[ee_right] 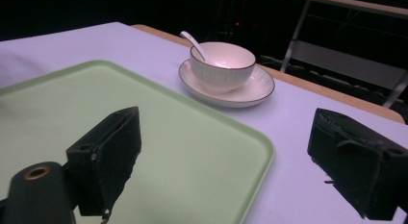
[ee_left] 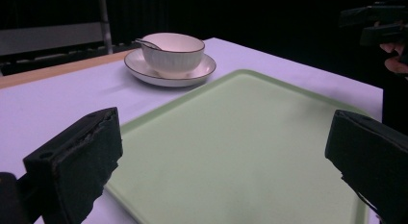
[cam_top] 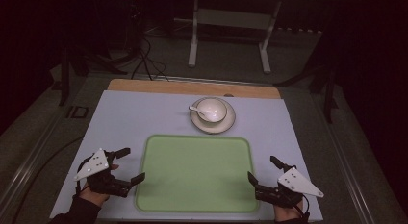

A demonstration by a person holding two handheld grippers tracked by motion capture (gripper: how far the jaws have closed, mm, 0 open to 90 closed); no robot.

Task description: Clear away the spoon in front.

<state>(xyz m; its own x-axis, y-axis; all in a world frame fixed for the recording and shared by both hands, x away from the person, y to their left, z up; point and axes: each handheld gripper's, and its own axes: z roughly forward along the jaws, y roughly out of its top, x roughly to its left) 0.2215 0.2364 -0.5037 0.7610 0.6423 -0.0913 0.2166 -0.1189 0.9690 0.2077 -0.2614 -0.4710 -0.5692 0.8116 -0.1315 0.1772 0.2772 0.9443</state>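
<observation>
A green tray [cam_top: 195, 173] lies empty at the table's near edge, flanked by the left tool [cam_top: 130, 165] and right tool [cam_top: 262, 170], both released, perhaps ready for the bowl [cam_top: 211, 109] beyond.

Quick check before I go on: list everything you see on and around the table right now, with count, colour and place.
tray: 1, pale green, nothing on it, centre of the table's near half, between the two grippers
saucer: 1, white with a dark rim, just beyond the tray's far edge
bowl: 1, white, standing on the saucer
spoon: 1, white, resting in the bowl, handle out over its left rim
table cover: 1, pale lilac, over a wooden table top
metal frame: 1, light grey, on the floor beyond the table
left gripper: 1, black with a grey plate, at the tray's left edge, jaws apart
right gripper: 1, black with a grey plate, at the tray's right edge, jaws apart
</observation>
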